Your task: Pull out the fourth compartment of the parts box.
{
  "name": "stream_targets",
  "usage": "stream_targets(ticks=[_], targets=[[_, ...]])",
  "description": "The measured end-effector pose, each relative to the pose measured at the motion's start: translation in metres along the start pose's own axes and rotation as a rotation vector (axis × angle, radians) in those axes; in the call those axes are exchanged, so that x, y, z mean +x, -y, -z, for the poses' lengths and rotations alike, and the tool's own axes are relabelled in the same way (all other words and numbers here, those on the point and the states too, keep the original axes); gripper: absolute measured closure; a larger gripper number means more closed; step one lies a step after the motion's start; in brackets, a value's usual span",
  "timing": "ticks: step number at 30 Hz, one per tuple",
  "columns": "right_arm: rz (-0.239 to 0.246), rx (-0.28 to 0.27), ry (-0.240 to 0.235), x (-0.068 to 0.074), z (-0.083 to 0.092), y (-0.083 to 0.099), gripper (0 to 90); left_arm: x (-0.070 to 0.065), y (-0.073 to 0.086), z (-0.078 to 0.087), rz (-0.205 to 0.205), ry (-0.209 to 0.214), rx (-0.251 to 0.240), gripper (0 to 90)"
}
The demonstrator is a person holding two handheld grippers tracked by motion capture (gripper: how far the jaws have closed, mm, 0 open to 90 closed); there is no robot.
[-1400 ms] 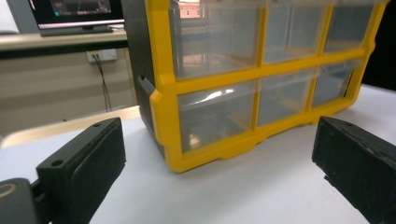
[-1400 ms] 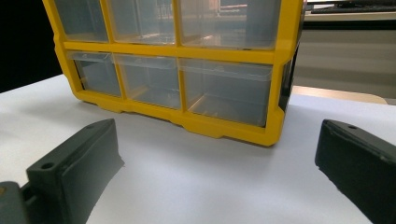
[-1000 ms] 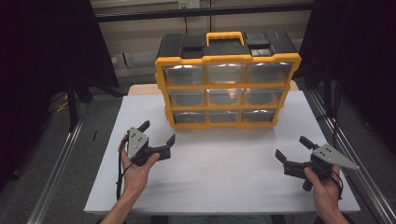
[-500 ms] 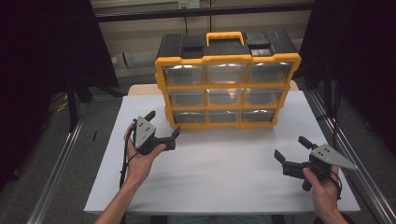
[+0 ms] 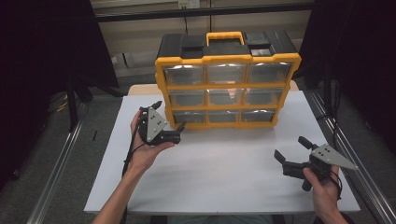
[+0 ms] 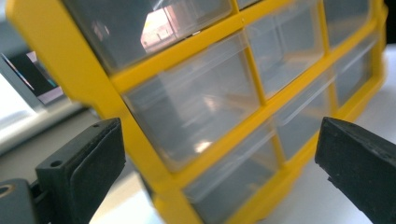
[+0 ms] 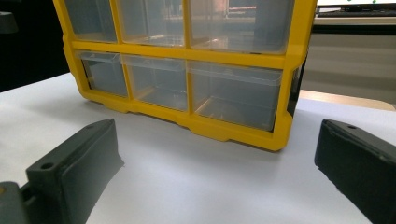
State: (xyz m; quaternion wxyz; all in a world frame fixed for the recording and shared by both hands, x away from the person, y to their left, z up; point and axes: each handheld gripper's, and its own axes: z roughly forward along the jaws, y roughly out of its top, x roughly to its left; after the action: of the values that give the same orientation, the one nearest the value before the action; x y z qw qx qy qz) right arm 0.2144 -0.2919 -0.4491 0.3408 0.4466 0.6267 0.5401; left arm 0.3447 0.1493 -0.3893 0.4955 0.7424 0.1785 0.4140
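In the left gripper view the two black jaws are seen wide apart, one at each lower corner, and nothing is held between them. Between them the yellow frame of the drawer cabinet (image 6: 154,77) is seen very close and tilted, with its clear drawers (image 6: 196,100) in rows; it cannot be told whether the jaws touch it. In the high view the left gripper (image 5: 169,122) is held up in the left hand (image 5: 144,151), just beside the lower left corner of the cabinet, with its grey plate turned toward the camera.

In the right gripper view the jaws are also spread wide and empty, low over the white table top (image 7: 196,186). The cabinet (image 7: 289,70) is seen further off, standing upright on the table, and its bottom row of clear drawers (image 7: 233,95) is closed. In the high view the right gripper (image 5: 293,149) is held by the right hand (image 5: 324,191) near the front right part of the table, well apart from the cabinet.

The drawer cabinet (image 5: 228,88) is placed at the far middle of the white table (image 5: 224,182). It is yellow with a black top and a yellow handle (image 5: 226,36), and nine clear drawers are set in three rows of three. A black cable (image 5: 130,149) is seen hanging from the left gripper along the forearm.
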Motion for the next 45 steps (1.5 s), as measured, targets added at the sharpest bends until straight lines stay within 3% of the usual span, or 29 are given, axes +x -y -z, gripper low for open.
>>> stream_targets(ticks=[1,2,3,4,5,6,9,10,11,13,16,21,22,23,25,26,28,29,30,31,33,35,36,37,45], targets=[[-0.001,0.001,0.000,0.000,0.000,0.000,0.0,0.000,-0.001,-0.001,-0.045,-0.010,0.004,2.1],[-0.002,0.000,0.001,0.000,0.000,0.000,0.0,0.000,-0.001,-0.001,-0.045,-0.010,0.004,2.2],[0.001,0.002,0.003,0.000,0.000,0.000,0.0,-0.001,-0.004,-0.003,-0.110,-0.016,0.009,2.8],[0.001,0.002,0.003,0.000,0.000,0.000,0.0,-0.001,-0.004,-0.003,-0.110,-0.016,0.009,3.1],[0.000,0.001,0.003,0.000,0.000,0.000,0.0,-0.003,-0.005,-0.004,-0.150,-0.045,0.014,3.1],[0.000,0.001,0.003,0.000,0.000,0.000,0.0,-0.003,-0.005,-0.004,-0.150,-0.045,0.014,3.3],[0.000,0.002,0.000,0.000,0.000,0.000,0.0,-0.004,-0.009,-0.007,-0.266,-0.076,0.029,3.5],[0.000,0.002,0.000,0.000,0.000,0.000,0.0,-0.004,-0.009,-0.007,-0.266,-0.076,0.029,3.8],[-0.001,0.002,0.002,0.000,0.000,0.000,0.0,-0.007,-0.010,-0.009,-0.333,-0.094,0.025,4.4],[0.000,0.002,0.001,0.000,0.000,0.000,0.0,-0.009,-0.011,-0.011,-0.399,-0.099,0.031,4.8],[-0.001,0.000,0.003,0.000,0.000,0.000,0.0,-0.011,-0.011,-0.014,-0.435,-0.098,0.035,5.9],[-0.004,-0.005,-0.003,0.000,0.001,0.000,0.1,-0.011,-0.011,-0.021,-0.619,-0.156,0.074,7.4],[-0.004,-0.005,-0.003,0.000,0.001,0.000,0.1,-0.011,-0.011,-0.021,-0.619,-0.156,0.074,7.5],[-0.001,-0.003,-0.004,0.000,0.001,0.000,0.1,-0.010,-0.010,-0.023,-0.666,-0.156,0.079,7.7],[-0.005,-0.003,-0.004,0.000,0.001,0.000,0.0,-0.010,-0.009,-0.024,-0.679,-0.161,0.081,11.0],[0.000,0.000,-0.005,0.000,0.000,0.000,0.1,-0.008,-0.008,-0.026,-0.716,-0.169,0.081,11.4],[0.001,-0.002,-0.006,0.000,0.000,0.000,0.1,-0.008,-0.007,-0.027,-0.728,-0.179,0.099,11.2],[0.003,0.000,-0.004,0.000,0.001,0.000,0.1,-0.009,-0.005,-0.028,-0.766,-0.196,0.119,11.9],[0.003,0.000,-0.004,0.000,0.001,0.000,0.1,-0.009,-0.005,-0.028,-0.766,-0.196,0.119,12.5],[0.001,0.001,-0.004,0.000,0.001,0.000,0.1,-0.009,-0.005,-0.028,-0.810,-0.227,0.149,13.3],[0.003,0.001,-0.004,0.000,0.001,0.000,0.1,-0.009,-0.004,-0.029,-0.825,-0.232,0.153,13.6],[0.001,0.003,-0.003,0.000,0.001,0.000,0.1,-0.009,-0.005,-0.029,-0.875,-0.244,0.182,13.6],[0.002,0.004,-0.003,0.000,0.001,0.000,0.1,-0.010,-0.004,-0.031,-0.899,-0.248,0.170,13.8],[0.003,0.003,-0.006,0.000,0.000,0.000,0.0,-0.010,-0.004,-0.033,-0.949,-0.249,0.183,14.8],[0.001,0.002,-0.008,0.000,0.001,0.000,0.0,-0.014,0.001,-0.042,-1.020,-0.261,0.198,29.1]])
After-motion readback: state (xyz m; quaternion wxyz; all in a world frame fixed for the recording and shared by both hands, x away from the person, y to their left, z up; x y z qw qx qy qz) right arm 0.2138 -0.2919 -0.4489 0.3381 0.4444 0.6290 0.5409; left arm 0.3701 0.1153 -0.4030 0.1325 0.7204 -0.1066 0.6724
